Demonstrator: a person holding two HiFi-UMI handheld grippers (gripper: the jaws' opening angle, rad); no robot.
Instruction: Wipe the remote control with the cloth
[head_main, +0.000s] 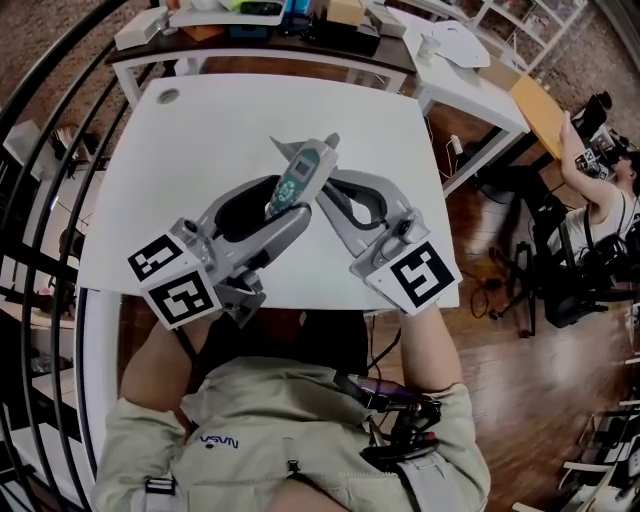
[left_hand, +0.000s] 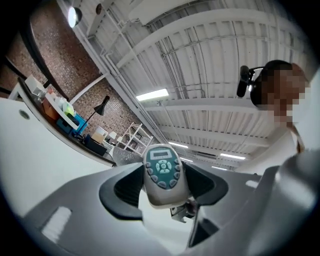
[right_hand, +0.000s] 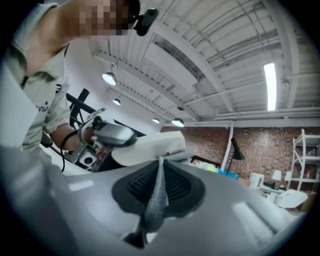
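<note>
Remote (head_main: 297, 178) in L claw (left_hand: 164, 189); cloth (right_hand: 156, 200), R claw (right_hand: 161, 167)

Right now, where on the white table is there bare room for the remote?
Free: white table, left half from the grommet to the left gripper, and far right corner. Crowded: mid-table round the remote, cloth and right gripper; the far desk.

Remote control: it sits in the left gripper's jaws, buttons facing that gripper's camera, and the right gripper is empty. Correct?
Not the last part: the right gripper is shut on a grey cloth, per the right gripper view. The remote control does sit in the left gripper, buttons facing its camera.
</note>
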